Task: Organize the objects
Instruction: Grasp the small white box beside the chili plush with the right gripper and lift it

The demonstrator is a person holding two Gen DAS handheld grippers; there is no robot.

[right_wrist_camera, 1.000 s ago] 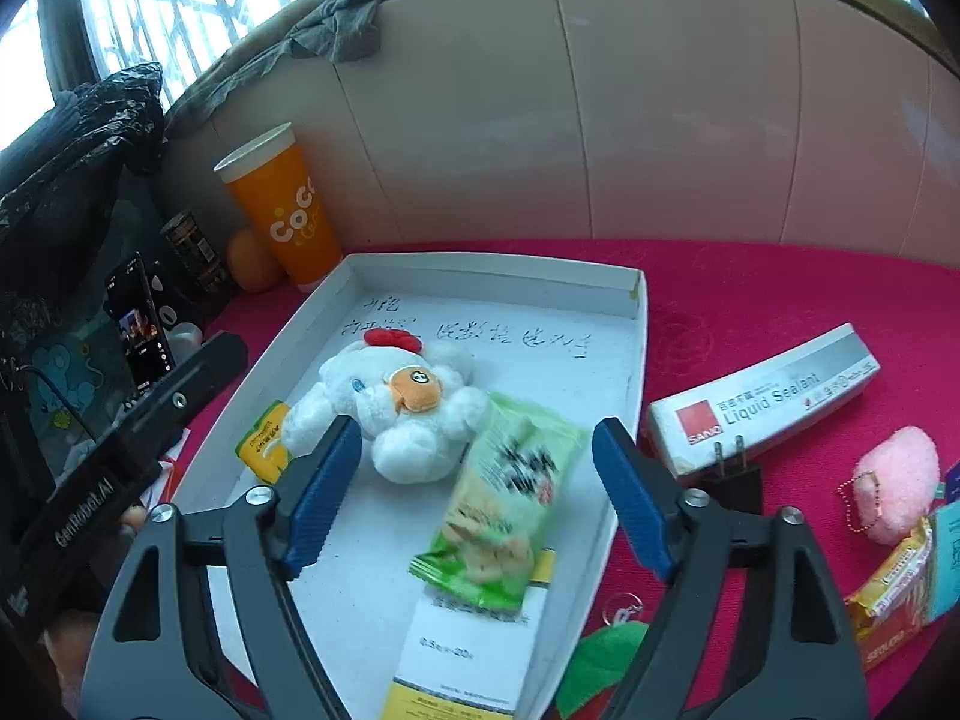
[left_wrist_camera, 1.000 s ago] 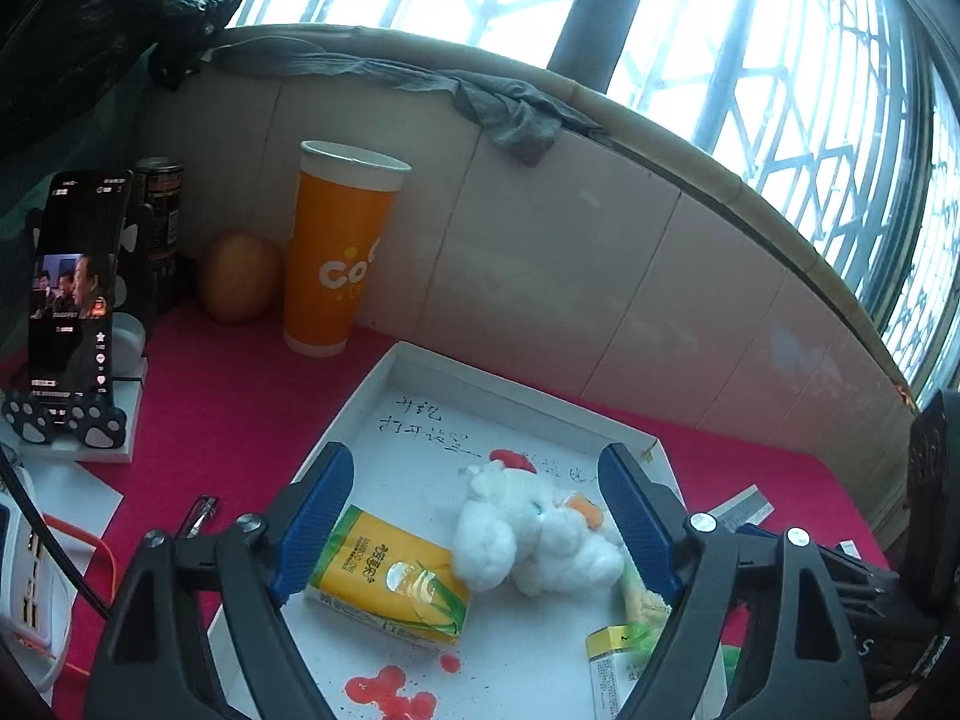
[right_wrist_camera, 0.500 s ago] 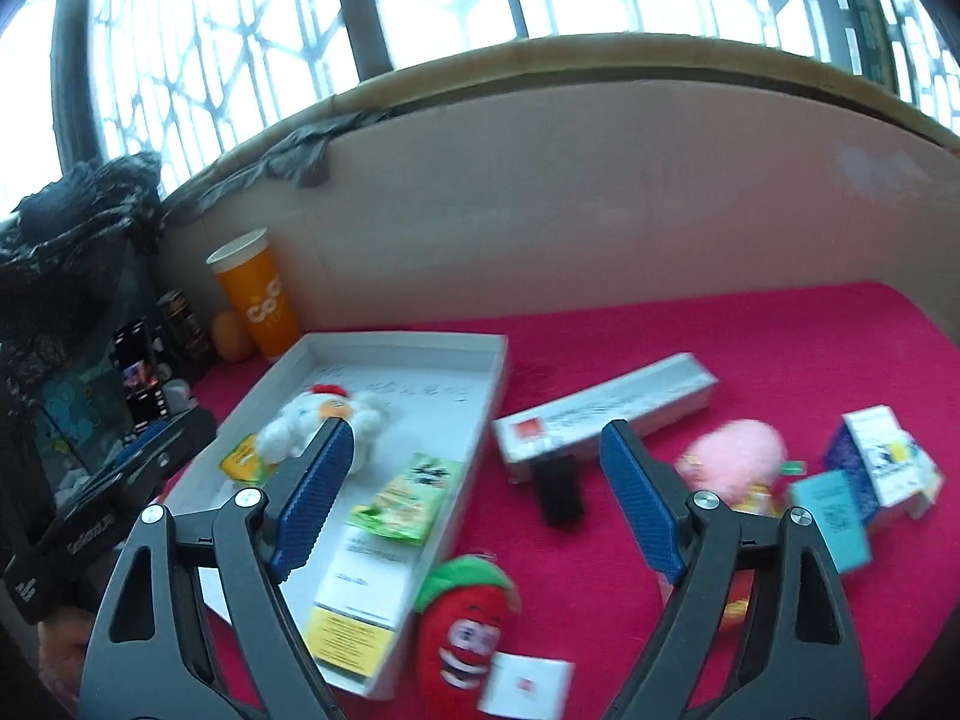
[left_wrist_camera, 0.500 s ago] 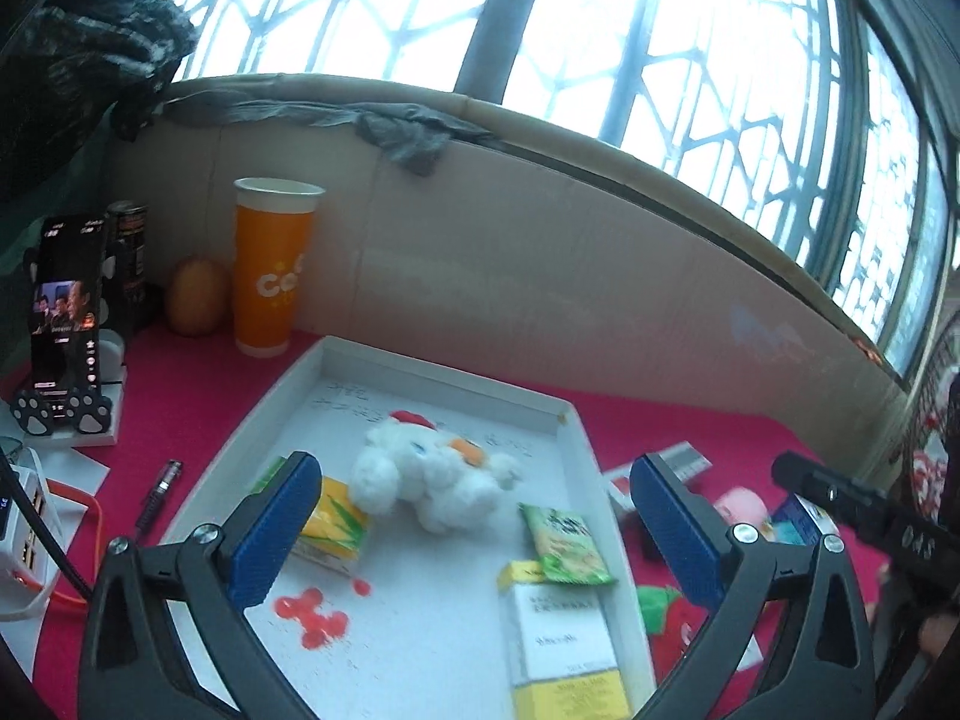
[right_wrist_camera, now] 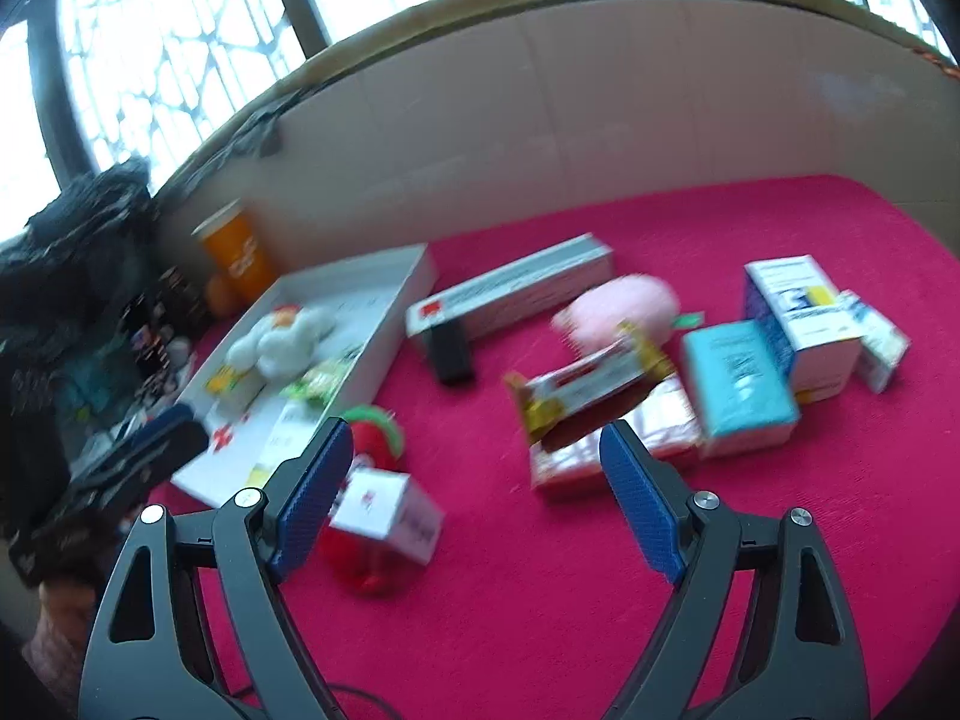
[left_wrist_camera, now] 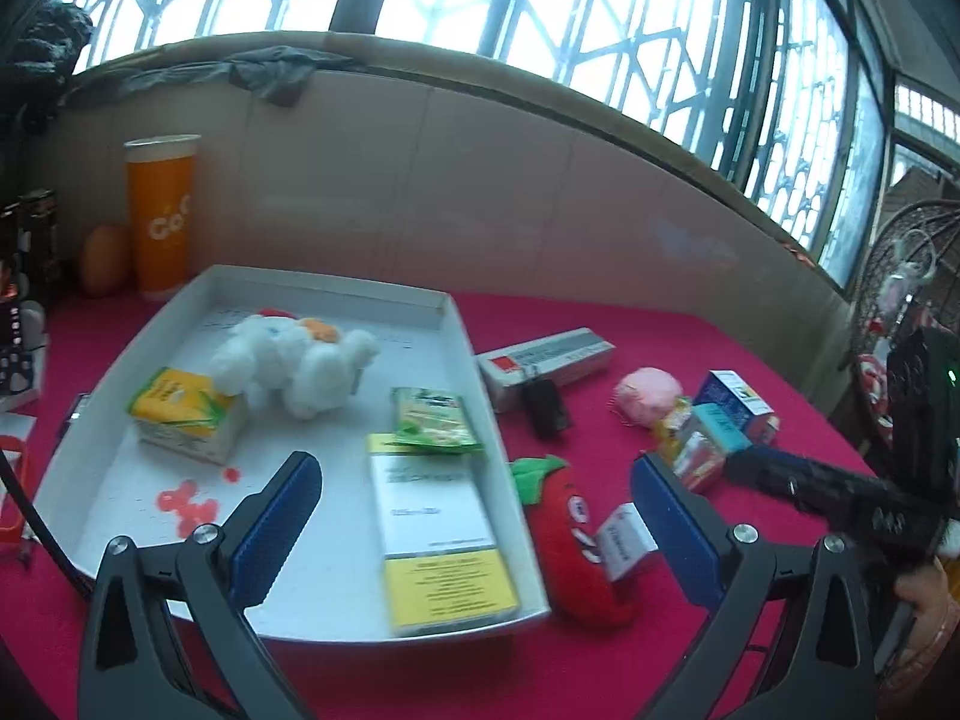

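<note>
A white tray (left_wrist_camera: 336,288) on the red table holds a white plush chicken (left_wrist_camera: 294,360), a yellow carton (left_wrist_camera: 186,420), a green snack packet (left_wrist_camera: 432,426) and a white-and-yellow box (left_wrist_camera: 438,516). Just right of it lie a red strawberry plush (left_wrist_camera: 570,534) and a small white box (left_wrist_camera: 624,546). My left gripper (left_wrist_camera: 474,480) hangs open above the tray's near right corner, holding nothing. My right gripper (right_wrist_camera: 477,456) is open and empty over the cloth, with the strawberry plush (right_wrist_camera: 372,432) and small white box (right_wrist_camera: 387,510) by its left finger and snack bars (right_wrist_camera: 594,384) ahead.
Right of the tray lie a long sealant box (right_wrist_camera: 510,294), a black adapter (right_wrist_camera: 450,348), a pink pompom (right_wrist_camera: 624,306), a teal box (right_wrist_camera: 738,384) and a blue-and-white box (right_wrist_camera: 798,306). An orange cup (left_wrist_camera: 159,216) stands at the back left against the wall.
Both grippers have drawn back from the tray and swung right, so the loose items on the red cloth came into view. The left jaws have spread wider.
</note>
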